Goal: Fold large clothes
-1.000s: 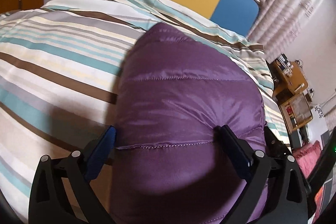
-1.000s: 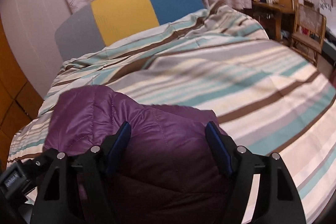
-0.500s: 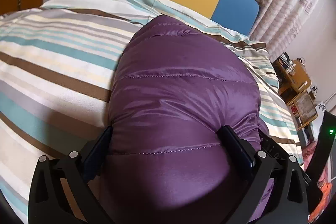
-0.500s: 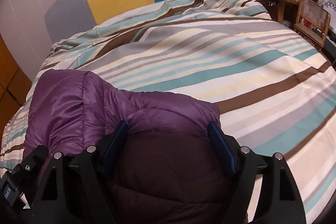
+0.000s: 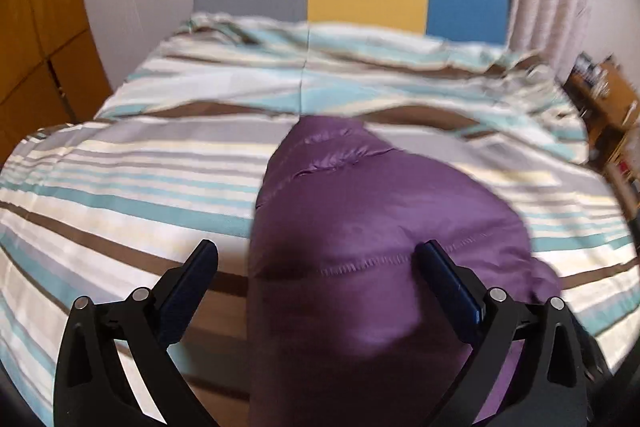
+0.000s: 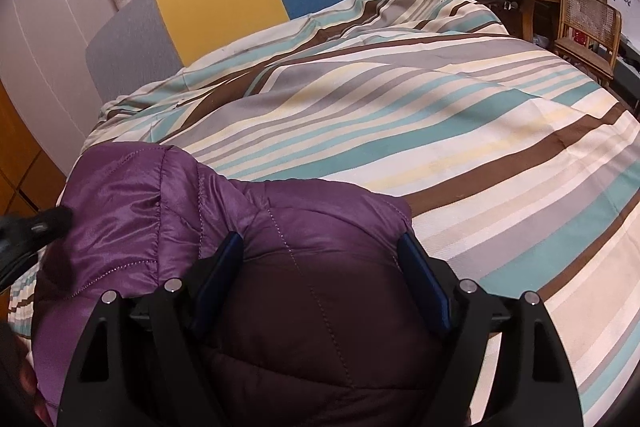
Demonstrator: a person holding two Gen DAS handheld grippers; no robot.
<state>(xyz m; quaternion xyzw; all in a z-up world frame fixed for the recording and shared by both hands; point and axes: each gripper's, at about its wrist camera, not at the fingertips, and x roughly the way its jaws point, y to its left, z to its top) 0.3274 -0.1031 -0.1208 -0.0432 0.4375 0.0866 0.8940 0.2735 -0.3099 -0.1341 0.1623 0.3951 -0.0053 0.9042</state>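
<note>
Left gripper (image 5: 318,265): jaws spread wide. Purple quilted jacket (image 5: 360,227) bulges up between them, running from 6 o'clock toward 12. Right pad lies against the fabric; left pad stands clear over the striped bedcover (image 5: 120,187). No pinch visible.

Right gripper (image 6: 320,255): jaws wide, both pads against the jacket's (image 6: 312,307) dark, shaded fold, which fills the gap. Whether they press or only flank it, cannot tell. The left gripper's black tip (image 6: 48,221) touches the jacket at 9 o'clock.

Jacket lies on the bed's near edge. Beyond it, open bedcover (image 6: 400,115); a grey, yellow and blue headboard (image 6: 224,7) at 12 o'clock; a wooden chair (image 6: 588,27) at 2 o'clock.
</note>
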